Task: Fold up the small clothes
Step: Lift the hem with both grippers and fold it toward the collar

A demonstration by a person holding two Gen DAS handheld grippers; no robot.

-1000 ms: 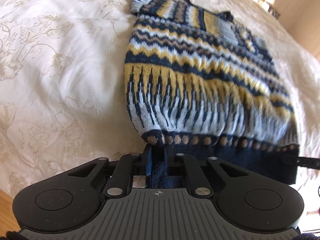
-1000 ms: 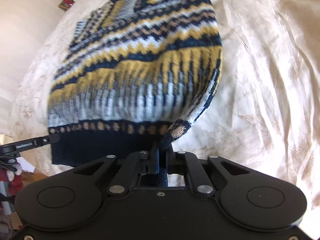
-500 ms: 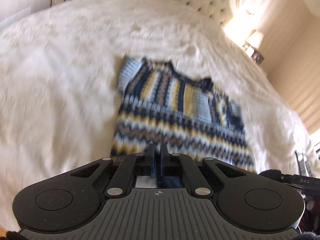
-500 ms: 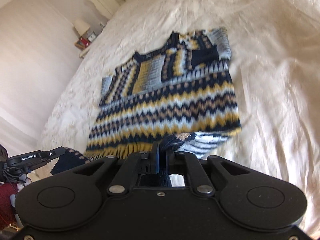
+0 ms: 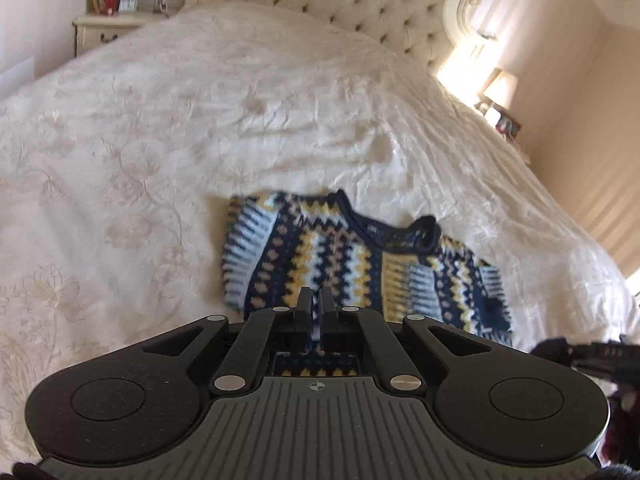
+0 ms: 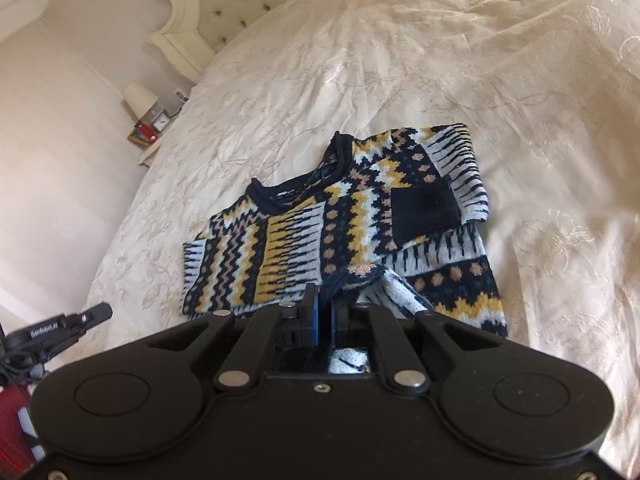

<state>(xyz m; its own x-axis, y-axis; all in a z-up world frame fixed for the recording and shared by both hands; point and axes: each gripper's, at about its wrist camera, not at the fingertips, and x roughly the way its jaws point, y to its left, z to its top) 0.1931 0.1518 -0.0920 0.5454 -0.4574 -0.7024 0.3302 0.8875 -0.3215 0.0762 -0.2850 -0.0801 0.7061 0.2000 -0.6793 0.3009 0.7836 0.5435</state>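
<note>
Item: knit sweater (image 6: 360, 216) on bed (image 6: 400, 60). L gripper (image 5: 315, 300), R gripper (image 6: 324, 300) each pinching hem. Step: bottom-to-collar fold, mid-carry. Next, prob.: lay hem near neckline, release.

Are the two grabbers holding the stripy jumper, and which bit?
Yes. The left gripper and right gripper are both shut on the jumper, pinching its bottom hem, folded up over its body on the bed.

light: bright daylight, blown-out glare at 2 o'clock near the lamp (image 5: 501, 85) in left view | shadows: soft, under gripper bodies at 6 o'clock | blur: sweater (image 5: 360, 264) smeared in left view, sharper in right | distortion: fisheye bending, dark corners
</note>
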